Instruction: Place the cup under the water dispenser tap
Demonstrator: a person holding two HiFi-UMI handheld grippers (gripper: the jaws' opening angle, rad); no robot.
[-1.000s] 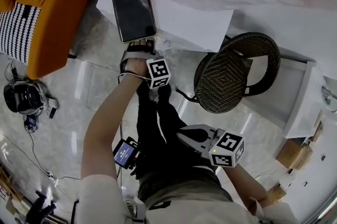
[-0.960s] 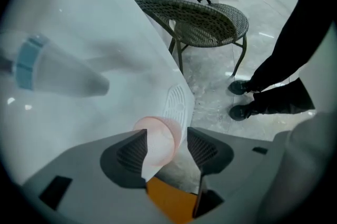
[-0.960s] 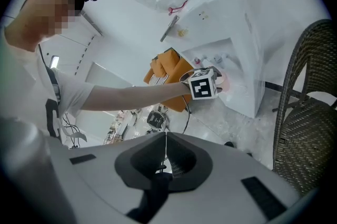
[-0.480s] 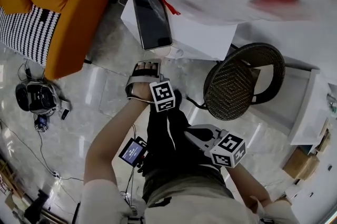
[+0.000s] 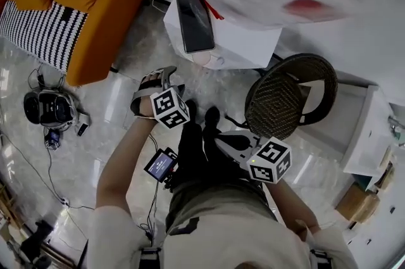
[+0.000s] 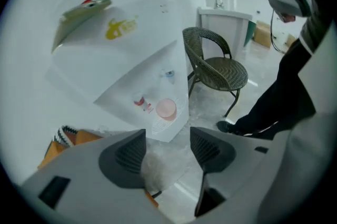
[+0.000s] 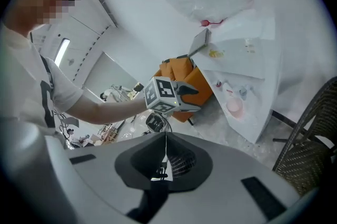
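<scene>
A pale glossy stone floor (image 5: 120,103) carries a white table (image 5: 253,49) with the pink cup (image 6: 167,108) near its corner, short of the table the left gripper (image 6: 167,136) with jaws just opened wide and nothing between them, and farther from the table the right gripper (image 7: 164,159) with jaws pressed together.

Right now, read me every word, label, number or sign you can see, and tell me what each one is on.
No text can be read anywhere in these views.
Left cube and right cube: black-and-white square markers only, no letters.
Small screen by the person's left forearm: lit blue, too small to read.
Red mark and yellow mark on the white dispenser: too blurred to read.
</scene>
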